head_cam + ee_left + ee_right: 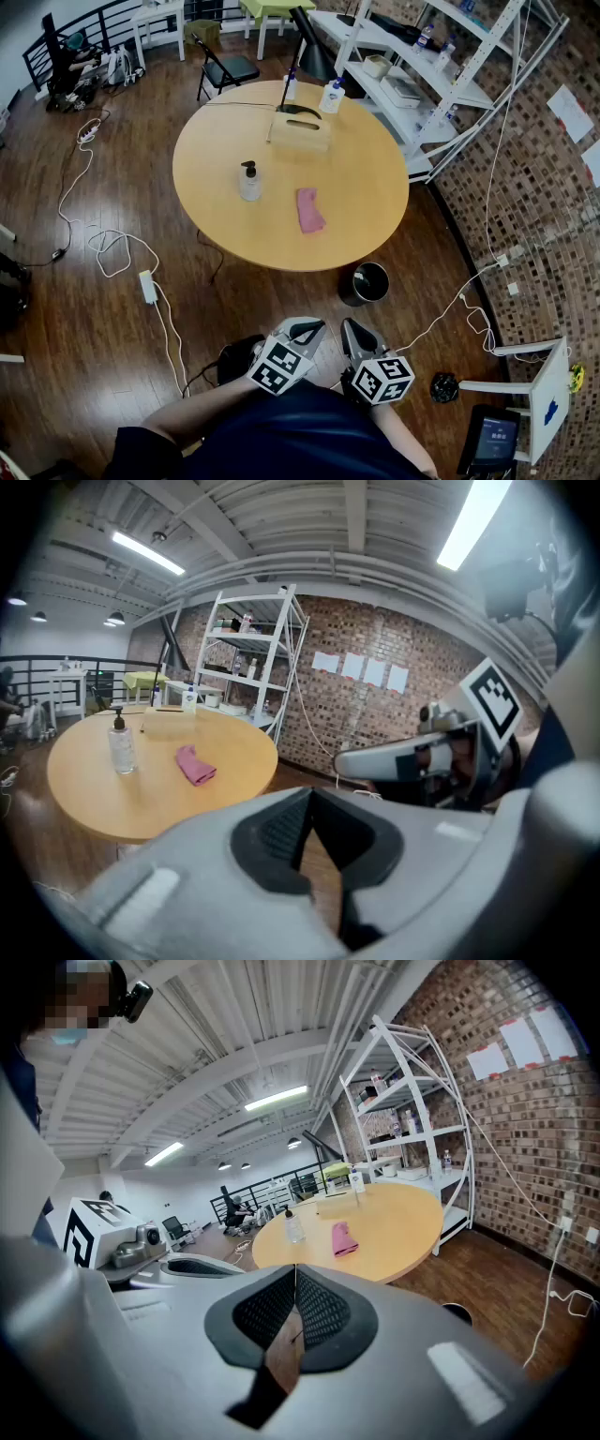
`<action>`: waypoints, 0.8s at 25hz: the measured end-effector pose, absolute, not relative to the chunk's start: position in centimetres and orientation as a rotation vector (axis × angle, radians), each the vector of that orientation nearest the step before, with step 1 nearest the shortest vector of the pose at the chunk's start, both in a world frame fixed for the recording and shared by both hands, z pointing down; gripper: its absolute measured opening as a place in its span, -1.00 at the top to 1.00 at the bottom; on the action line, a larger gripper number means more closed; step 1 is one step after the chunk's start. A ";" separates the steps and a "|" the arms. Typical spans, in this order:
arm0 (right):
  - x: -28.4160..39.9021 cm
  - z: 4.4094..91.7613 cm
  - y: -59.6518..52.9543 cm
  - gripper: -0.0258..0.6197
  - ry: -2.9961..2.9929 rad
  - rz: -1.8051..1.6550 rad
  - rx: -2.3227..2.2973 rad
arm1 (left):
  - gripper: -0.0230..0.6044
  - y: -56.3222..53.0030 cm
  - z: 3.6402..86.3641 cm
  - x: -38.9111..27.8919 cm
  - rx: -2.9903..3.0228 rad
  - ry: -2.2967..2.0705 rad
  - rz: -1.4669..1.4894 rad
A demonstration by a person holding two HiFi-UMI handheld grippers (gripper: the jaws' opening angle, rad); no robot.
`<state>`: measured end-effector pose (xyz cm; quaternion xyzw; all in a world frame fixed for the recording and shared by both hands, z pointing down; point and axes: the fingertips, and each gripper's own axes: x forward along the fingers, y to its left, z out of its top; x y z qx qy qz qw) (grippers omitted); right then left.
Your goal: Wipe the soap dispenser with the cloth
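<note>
In the head view we hold the left claw (305, 330) and the right claw (354, 334) side by side above the wooden floor (112, 216), well short of the round desk's (216, 220) near edge. The soap dispenser (249, 181) stands upright about mid-desk. The pink cloth (309, 210) lies near it on the side of the right edge, not touching it. In the left gripper view our left claw is clenched on nothing, with dispenser and cloth well ahead. In the right gripper view our right claw is likewise clenched and empty.
</note>
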<state>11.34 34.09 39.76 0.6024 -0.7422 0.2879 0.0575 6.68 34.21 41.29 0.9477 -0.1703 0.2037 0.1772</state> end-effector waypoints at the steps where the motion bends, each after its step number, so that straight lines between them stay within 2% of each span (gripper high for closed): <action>1: 11.5 40.1 33.1 0.89 -2.261 0.875 1.812 | 0.92 33.0 41.5 6.6 2.679 -0.512 0.576; 8: 11.8 41.8 24.4 0.89 -2.298 0.900 1.738 | 0.92 24.3 43.2 5.1 2.611 -0.653 0.572; 15: 13.0 42.8 11.6 0.88 -2.150 0.843 1.853 | 0.89 8.4 42.9 1.8 2.652 -0.806 0.665; 17: 13.9 44.4 8.8 0.86 -2.052 0.838 1.868 | 0.68 4.2 43.6 0.1 2.654 -0.838 0.726; 20: 14.9 47.9 4.9 0.58 -1.910 0.871 1.844 | 0.46 -1.9 45.2 -3.4 2.608 -0.919 0.794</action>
